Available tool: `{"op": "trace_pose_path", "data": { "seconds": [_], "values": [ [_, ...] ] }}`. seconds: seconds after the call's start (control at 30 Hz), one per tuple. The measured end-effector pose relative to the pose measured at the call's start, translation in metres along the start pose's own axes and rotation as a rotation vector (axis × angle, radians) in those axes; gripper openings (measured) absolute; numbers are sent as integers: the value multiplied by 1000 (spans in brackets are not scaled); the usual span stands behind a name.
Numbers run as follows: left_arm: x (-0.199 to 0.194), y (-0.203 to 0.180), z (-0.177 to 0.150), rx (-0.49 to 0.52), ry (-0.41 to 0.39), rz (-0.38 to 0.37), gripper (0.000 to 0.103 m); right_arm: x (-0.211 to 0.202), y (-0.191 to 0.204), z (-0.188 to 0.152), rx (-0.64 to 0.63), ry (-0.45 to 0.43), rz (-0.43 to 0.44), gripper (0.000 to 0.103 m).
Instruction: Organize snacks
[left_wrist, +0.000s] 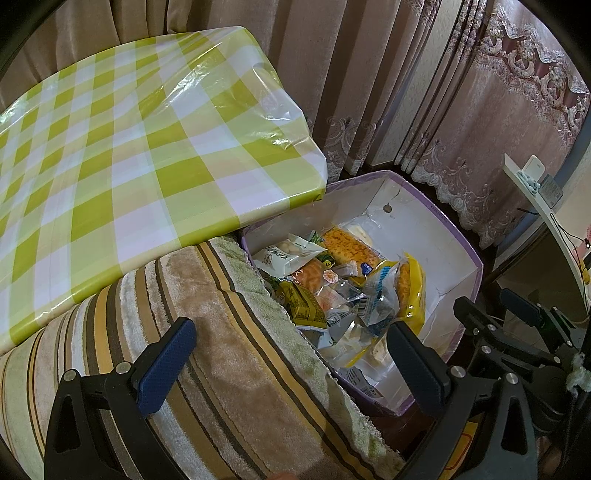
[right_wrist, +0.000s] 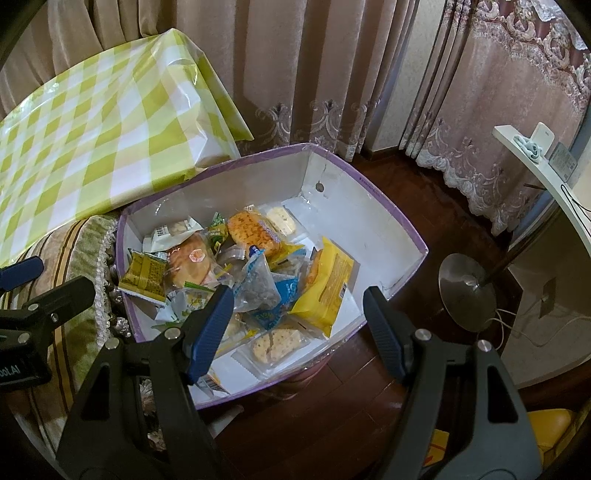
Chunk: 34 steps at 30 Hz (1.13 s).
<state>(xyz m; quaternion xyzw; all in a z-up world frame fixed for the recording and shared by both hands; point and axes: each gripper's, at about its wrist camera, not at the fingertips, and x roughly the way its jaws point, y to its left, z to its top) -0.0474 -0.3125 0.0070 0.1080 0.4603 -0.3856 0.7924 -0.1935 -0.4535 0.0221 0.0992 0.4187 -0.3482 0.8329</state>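
Right tool (right_wrist: 299, 332): fingers spread wide, nothing between them, hanging over the near end of the box (right_wrist: 388, 229). Left tool (left_wrist: 291, 365): also released, empty, over the striped cushion (left_wrist: 229, 332) at the box's left side. Snacks (right_wrist: 240, 266) lie heaped inside the box: yellow packet (right_wrist: 328, 284), round pastry (right_wrist: 190, 264), clear-wrapped biscuits (right_wrist: 275, 345). Box sits on dark wood floor (right_wrist: 406, 184), just beside the checked-cloth worktop (left_wrist: 110, 155). Curtains (right_wrist: 314, 74) behind.

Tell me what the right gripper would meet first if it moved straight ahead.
Probably the snack pile in the purple-rimmed box: the open right gripper points at the yellow packet, though depth is uncertain.
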Motion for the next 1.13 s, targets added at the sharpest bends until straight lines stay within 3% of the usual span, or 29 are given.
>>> {"op": "trace_pose_path", "data": {
  "seconds": [1.13],
  "values": [
    [1, -2, -1, 26, -13, 18, 103, 1, 0, -4, 6, 6, 1, 75]
  ]
}}
